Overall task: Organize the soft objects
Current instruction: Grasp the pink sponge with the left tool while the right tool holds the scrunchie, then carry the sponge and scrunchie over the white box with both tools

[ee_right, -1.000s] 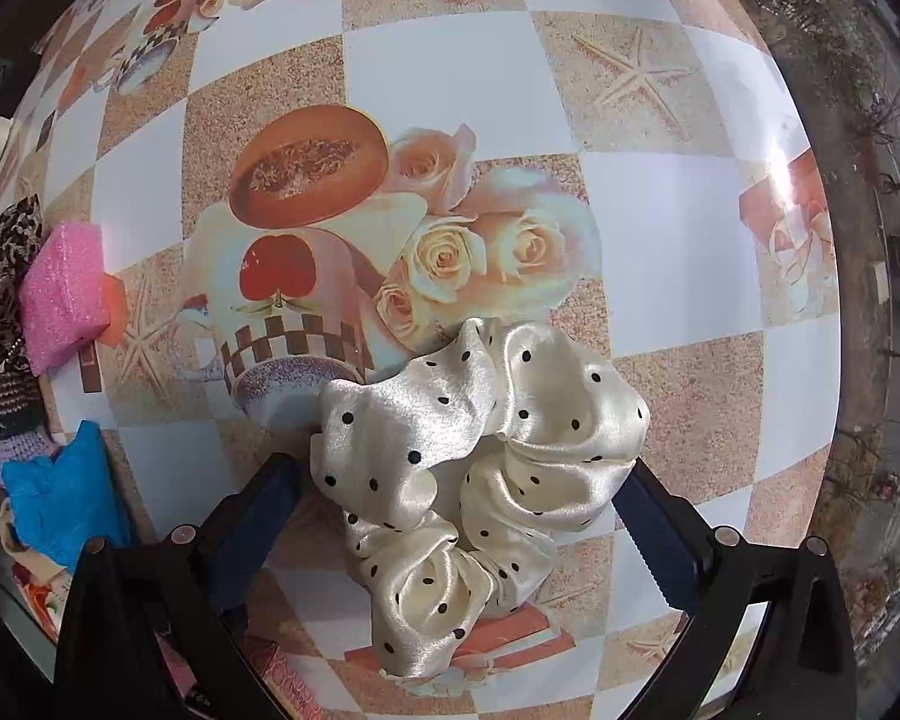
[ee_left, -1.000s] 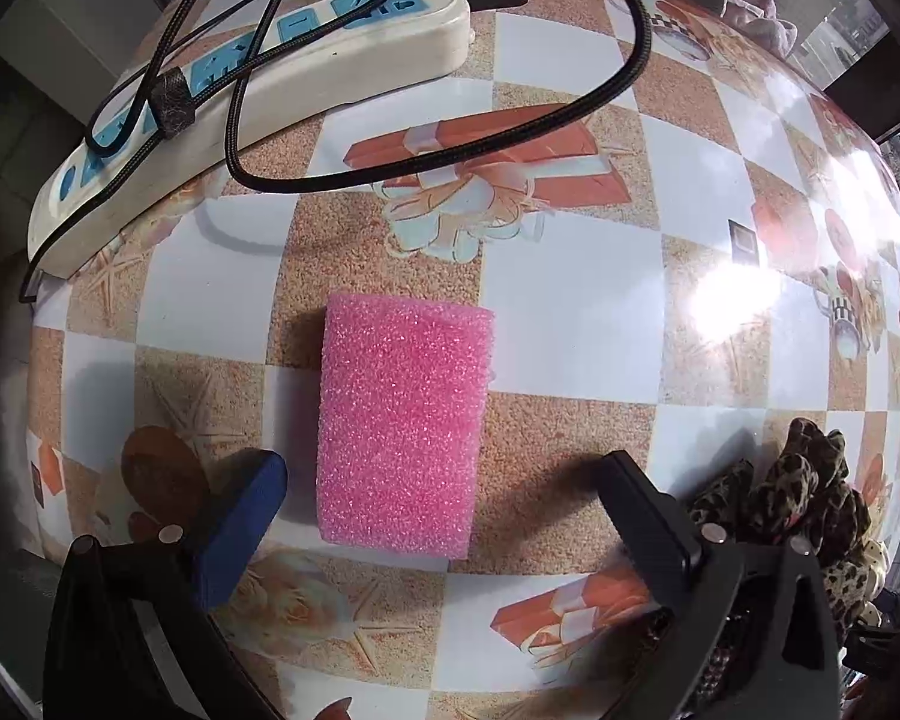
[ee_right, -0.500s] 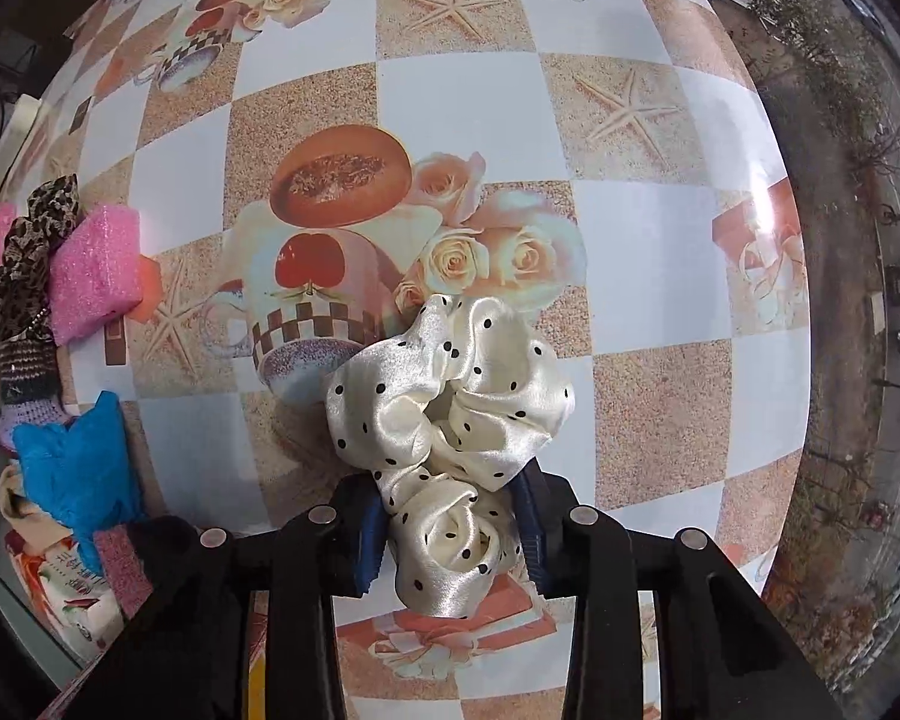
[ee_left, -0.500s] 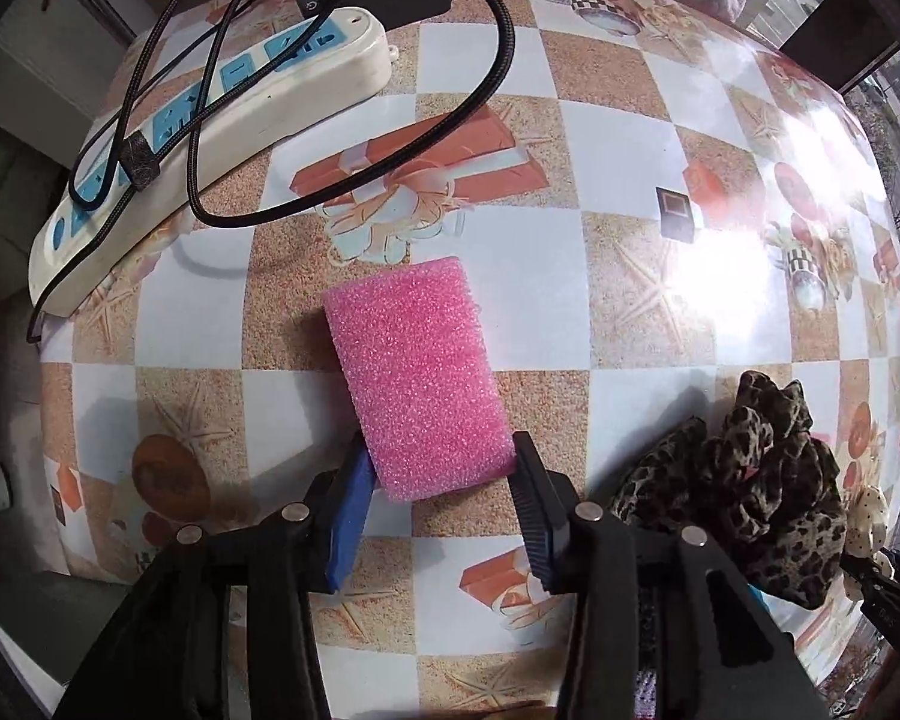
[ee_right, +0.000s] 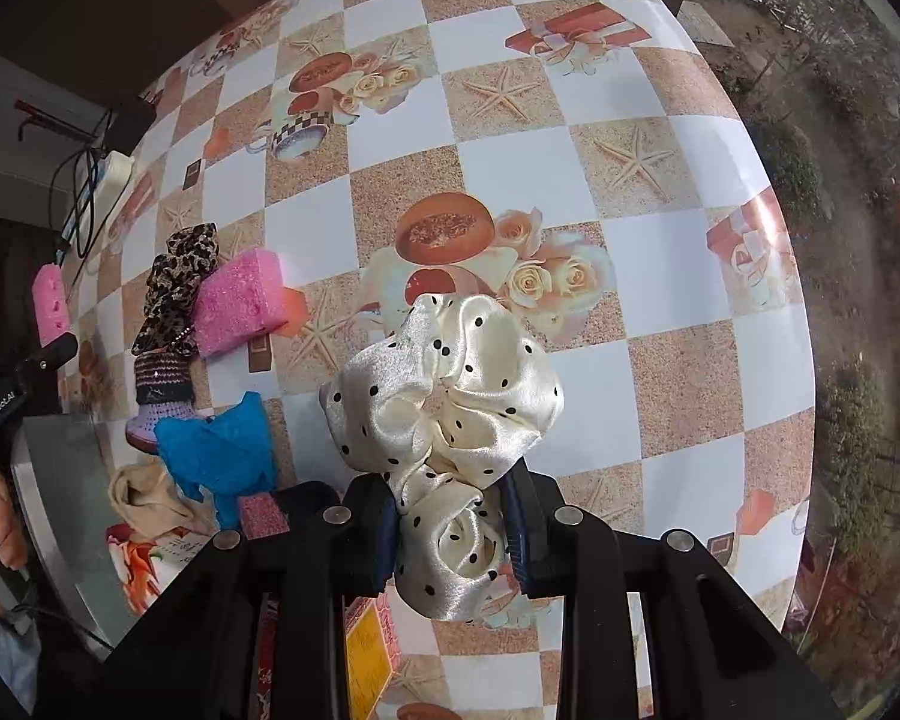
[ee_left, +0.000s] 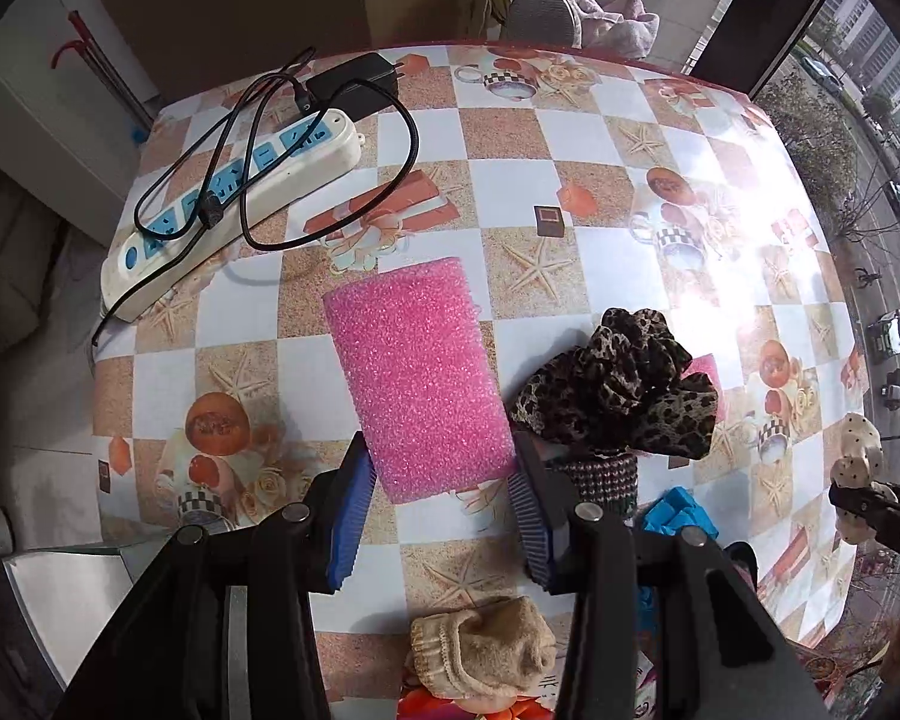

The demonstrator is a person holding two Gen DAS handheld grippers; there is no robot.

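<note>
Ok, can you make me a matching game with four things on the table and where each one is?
Things:
1. pink sponge
2. cream dotted scrunchie
3. leopard scrunchie
4. black cable

Places:
A. lying across the white power strip
B. held in the left gripper
C. on a knitted thing beside the sponge
D. held in the right gripper

Pairs: 1-B, 2-D, 3-C, 4-A
</note>
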